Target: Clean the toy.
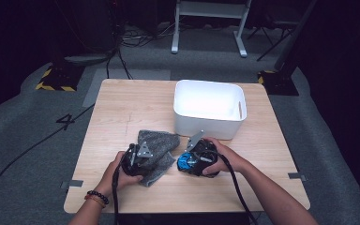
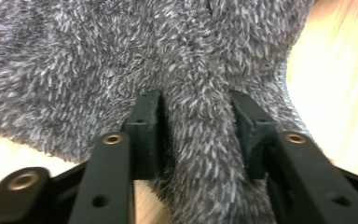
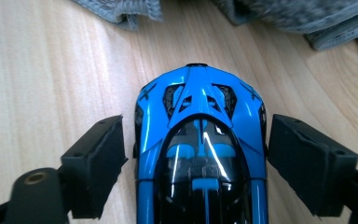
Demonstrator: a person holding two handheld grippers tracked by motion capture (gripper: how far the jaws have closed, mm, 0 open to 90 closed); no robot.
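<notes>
The blue and black toy sports car (image 3: 200, 154) on the wooden table (image 3: 46, 70) sits between the right gripper's (image 3: 196, 163) open jaws, untouched; closing off-centre could roll it away. The left gripper's (image 2: 198, 140) half-open jaws pinch a fold of fuzzy grey cloth (image 2: 121, 56), which could slip free.

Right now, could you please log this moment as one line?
left gripper: pinching fold of grey cloth | right gripper: open around blue toy car, not gripping | white bin: behind
</notes>
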